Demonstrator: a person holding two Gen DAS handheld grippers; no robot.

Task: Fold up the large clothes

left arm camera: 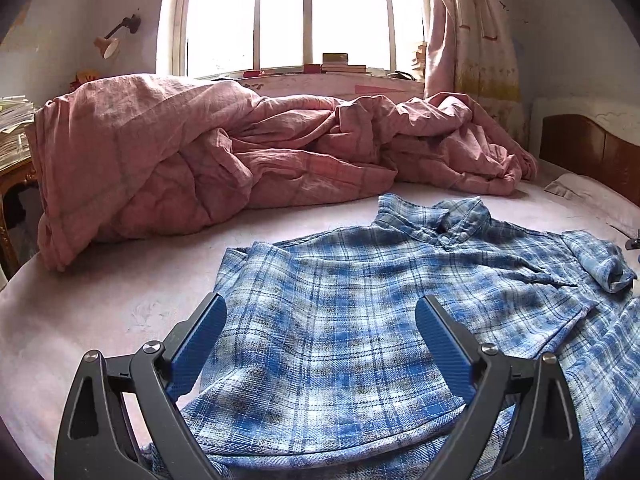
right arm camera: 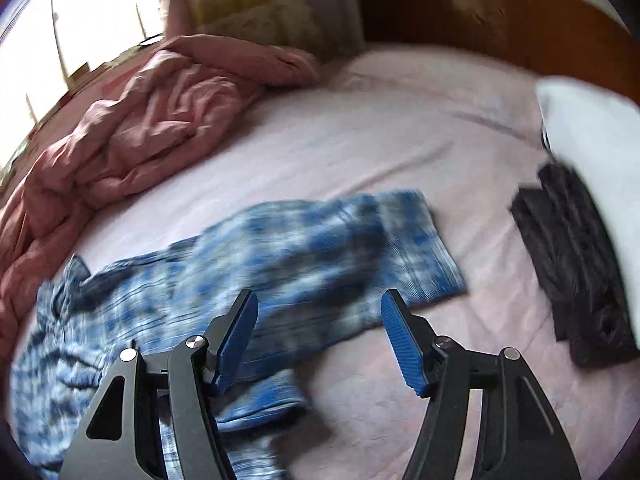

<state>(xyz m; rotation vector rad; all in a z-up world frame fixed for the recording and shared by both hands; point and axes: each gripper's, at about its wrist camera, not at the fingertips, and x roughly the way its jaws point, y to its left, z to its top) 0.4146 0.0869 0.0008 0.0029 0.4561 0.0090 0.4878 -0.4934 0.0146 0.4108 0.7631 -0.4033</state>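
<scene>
A blue and white plaid shirt (left arm camera: 360,320) lies spread on the pale pink bed sheet (left arm camera: 120,288), collar toward the window. My left gripper (left arm camera: 320,312) is open just above the shirt's left side, nothing between its blue pads. In the blurred right wrist view the same shirt (right arm camera: 280,252) lies with one sleeve stretched out to the right. My right gripper (right arm camera: 318,312) hangs open over that sleeve, its pads apart and clear of the cloth.
A crumpled pink quilt (left arm camera: 200,160) is heaped along the window side of the bed. A dark folded garment (right arm camera: 576,264) and a white pillow (right arm camera: 592,128) lie at the right by the brown headboard (right arm camera: 480,12).
</scene>
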